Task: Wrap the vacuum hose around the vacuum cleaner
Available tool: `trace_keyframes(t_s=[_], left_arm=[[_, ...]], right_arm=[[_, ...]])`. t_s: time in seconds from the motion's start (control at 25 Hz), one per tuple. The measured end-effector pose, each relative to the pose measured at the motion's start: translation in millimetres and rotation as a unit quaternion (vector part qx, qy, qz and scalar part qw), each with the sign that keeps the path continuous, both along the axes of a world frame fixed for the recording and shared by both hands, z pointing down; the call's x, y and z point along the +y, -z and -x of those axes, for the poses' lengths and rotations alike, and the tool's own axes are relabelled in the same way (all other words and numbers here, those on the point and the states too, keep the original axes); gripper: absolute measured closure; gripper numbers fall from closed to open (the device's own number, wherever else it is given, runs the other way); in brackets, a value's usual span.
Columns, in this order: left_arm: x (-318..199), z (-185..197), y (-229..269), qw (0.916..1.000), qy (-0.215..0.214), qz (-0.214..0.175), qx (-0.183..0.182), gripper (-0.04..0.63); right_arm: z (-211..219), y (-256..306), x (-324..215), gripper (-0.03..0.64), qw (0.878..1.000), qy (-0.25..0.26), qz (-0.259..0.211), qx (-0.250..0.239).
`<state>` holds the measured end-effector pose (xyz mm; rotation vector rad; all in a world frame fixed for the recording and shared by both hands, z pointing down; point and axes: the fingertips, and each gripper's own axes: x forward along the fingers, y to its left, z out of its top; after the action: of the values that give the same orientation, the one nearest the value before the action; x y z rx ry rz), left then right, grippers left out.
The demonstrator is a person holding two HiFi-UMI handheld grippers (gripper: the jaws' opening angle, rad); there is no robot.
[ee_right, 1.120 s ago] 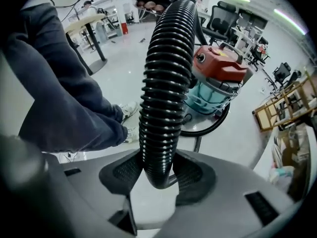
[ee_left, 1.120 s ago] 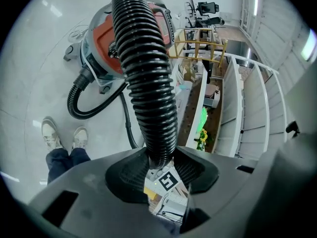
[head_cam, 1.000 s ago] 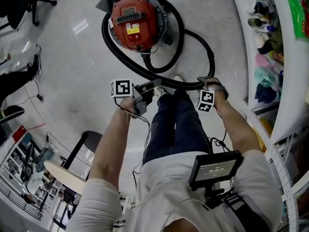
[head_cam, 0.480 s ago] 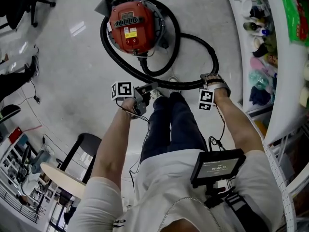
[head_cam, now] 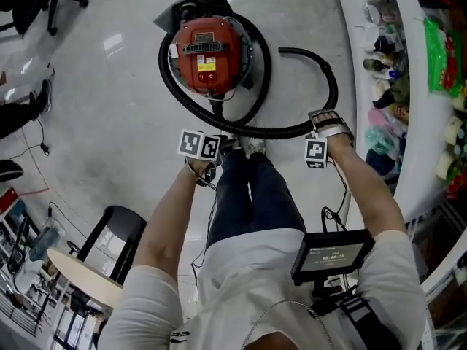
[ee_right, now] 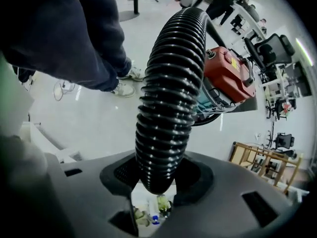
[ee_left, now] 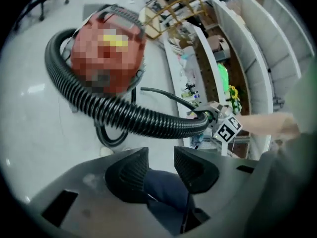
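Shelves (head_cam: 398, 86) right of the vacuum cleaner (head_cam: 208, 49), hose (head_cam: 277, 131) around it

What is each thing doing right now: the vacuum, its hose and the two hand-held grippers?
Vacuum cleaner: standing on the floor, with the hose partly looped around its base.
Hose: one loop round the vacuum cleaner, the rest stretching out to the right hand-held gripper.
Right hand-held gripper: jaws have just been closing and are shut on the hose.
Left hand-held gripper: open, holding nothing.
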<state>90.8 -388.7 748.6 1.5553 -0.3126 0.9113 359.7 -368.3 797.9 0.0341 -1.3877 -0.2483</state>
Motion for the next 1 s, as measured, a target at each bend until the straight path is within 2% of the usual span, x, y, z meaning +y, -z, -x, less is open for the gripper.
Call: trace_keyframes(t_s=[0.08,0.2,0.24,0.36,0.44,0.48,0.6,0.68,0.84,0.92,1.0], left_arm=[[-17,-2,8,0.995,-0.069,-0.073,0.003,0.437],[-30,0,19,0.9705,-0.172,-0.169,0.005,0.436],[-30,1,23,0.9631,-0.196,-0.184,0.01,0.437],[-32,-1,34,0.9477,-0.249,-0.197,0.029,0.437],[-35,-3,39,0.9332,-0.283,-0.218,0.035,0.437],[-38,-3,41,0.9232,-0.3,-0.238,0.032,0.437],[-57,-7,44,0.8818,-0.342,-0.325,0.014,0.436],[-65,-19,47,0.8585,-0.363,-0.361,0.017,0.434],[-60,-41,42,0.8311,-0.422,-0.361,0.024,0.43],[-54,-55,48,0.8235,-0.442,-0.352,0.045,0.418],[-56,-71,60,0.8197,-0.445,-0.353,0.069,0.39]], right_arm=[[-1,1,-13,0.449,1.0,0.011,-0.008,0.02],[3,6,-31,0.449,0.999,0.015,-0.016,0.041],[5,8,-34,0.449,0.999,0.017,-0.016,0.045],[8,18,-46,0.449,0.998,0.024,-0.018,0.057],[9,24,-51,0.449,0.997,0.025,-0.02,0.065],[10,27,-52,0.449,0.997,0.024,-0.02,0.067],[14,37,-53,0.449,0.997,0.023,-0.022,0.073],[16,45,-56,0.449,0.996,0.023,-0.024,0.078],[9,64,-60,0.449,0.994,0.02,-0.03,0.101],[3,75,-63,0.449,0.994,0.017,-0.033,0.107],[1,84,-72,0.449,0.993,0.016,-0.038,0.108]])
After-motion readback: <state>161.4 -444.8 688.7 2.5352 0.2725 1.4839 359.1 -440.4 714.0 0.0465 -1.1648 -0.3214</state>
